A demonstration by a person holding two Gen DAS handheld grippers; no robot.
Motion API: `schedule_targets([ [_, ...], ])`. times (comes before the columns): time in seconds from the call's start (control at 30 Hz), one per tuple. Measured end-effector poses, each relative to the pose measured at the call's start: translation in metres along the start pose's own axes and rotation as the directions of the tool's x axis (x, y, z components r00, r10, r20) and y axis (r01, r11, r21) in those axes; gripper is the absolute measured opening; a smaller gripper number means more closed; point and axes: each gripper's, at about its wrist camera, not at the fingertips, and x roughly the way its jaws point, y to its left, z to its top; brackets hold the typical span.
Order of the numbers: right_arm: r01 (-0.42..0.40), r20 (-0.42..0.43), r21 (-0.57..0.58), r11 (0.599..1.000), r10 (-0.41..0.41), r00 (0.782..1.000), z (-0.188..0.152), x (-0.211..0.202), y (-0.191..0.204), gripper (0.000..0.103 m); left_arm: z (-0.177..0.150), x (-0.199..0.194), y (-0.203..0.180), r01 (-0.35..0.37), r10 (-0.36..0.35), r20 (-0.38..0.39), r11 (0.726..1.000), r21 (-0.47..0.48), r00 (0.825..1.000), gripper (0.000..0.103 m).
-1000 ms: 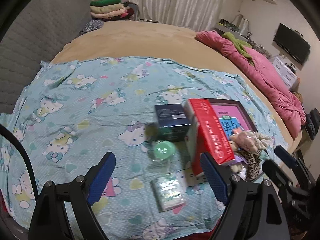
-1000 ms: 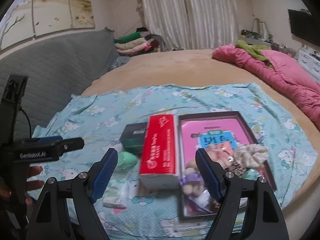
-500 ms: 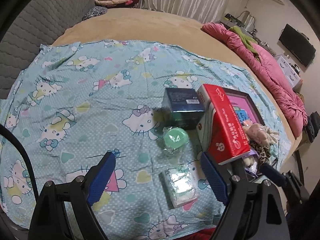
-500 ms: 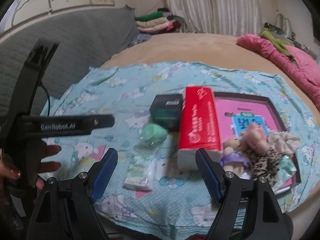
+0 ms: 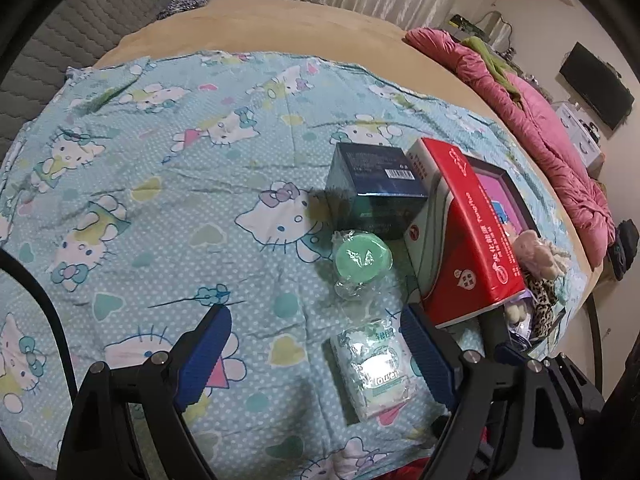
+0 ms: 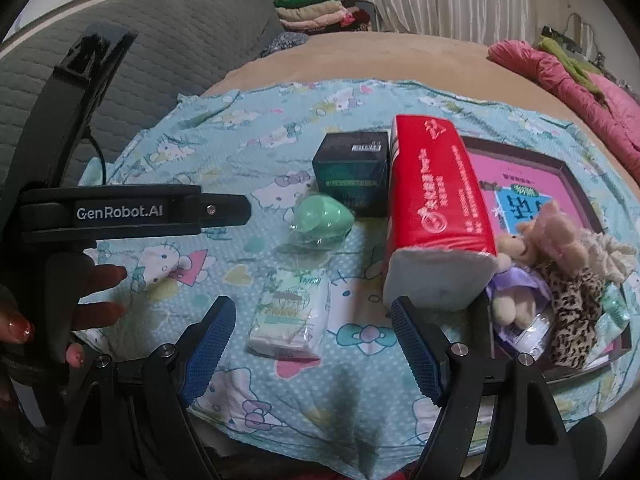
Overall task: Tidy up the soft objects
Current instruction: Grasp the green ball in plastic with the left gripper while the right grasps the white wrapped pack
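On the far left of the right wrist view I see my left tongs (image 6: 224, 210) side-on, gripped by a hand (image 6: 86, 300) with painted nails; from the left wrist view their blue fingers (image 5: 204, 356) are spread wide and hold nothing. Both tools hover above the blue cat-print sheet (image 5: 160, 184) spread over the bed (image 5: 280, 28).

Moving right, a wrapped tissue pack (image 6: 290, 316) lies flat on the sheet, between the spread fingers of my right tongs (image 6: 314, 350), which are also empty. Just beyond it sits a green round item in clear wrap (image 6: 322, 220), and behind that a dark box (image 6: 354, 176).

Next comes the red tissue brick (image 6: 434, 208), touching the dark box on one side and resting against the rim of the dark-framed pink tray (image 6: 560, 168) on the other.

Inside the tray, at its near end, soft things are heaped together: a pink plush (image 6: 554, 236), a small plush in purple (image 6: 514, 292), a leopard-print scrunchie (image 6: 572, 312) and a cream frilly piece (image 6: 608, 252).

Far right, a pink quilt (image 6: 580, 80) lies bunched along the bed edge.
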Motion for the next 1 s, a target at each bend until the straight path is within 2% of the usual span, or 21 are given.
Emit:
schedule_targets([
  [0.3, -0.005, -0.038, -0.044, 0.999, 0.004, 0.999, -0.010, 0.020, 0.011, 0.081, 0.012, 0.037, -0.006, 0.016, -0.014, -0.056, 0.999, 0.030, 0.998, 0.086],
  [0.7, 0.015, -0.064, -0.064, 0.998, -0.019, 0.998, -0.015, 0.049, 0.012, 0.081, 0.031, 0.081, -0.014, 0.071, -0.067, -0.112, 0.997, 0.031, 0.991, 0.086],
  [0.93, 0.027, -0.067, -0.058, 0.998, -0.031, 0.997, -0.014, 0.059, 0.010, 0.081, 0.040, 0.103, -0.023, 0.134, -0.127, -0.146, 0.990, 0.037, 0.981, 0.086],
  [1.0, 0.032, -0.070, -0.058, 0.998, -0.036, 0.997, -0.014, 0.063, 0.011, 0.081, 0.042, 0.108, -0.024, 0.146, -0.138, -0.150, 0.988, 0.043, 0.979, 0.082],
])
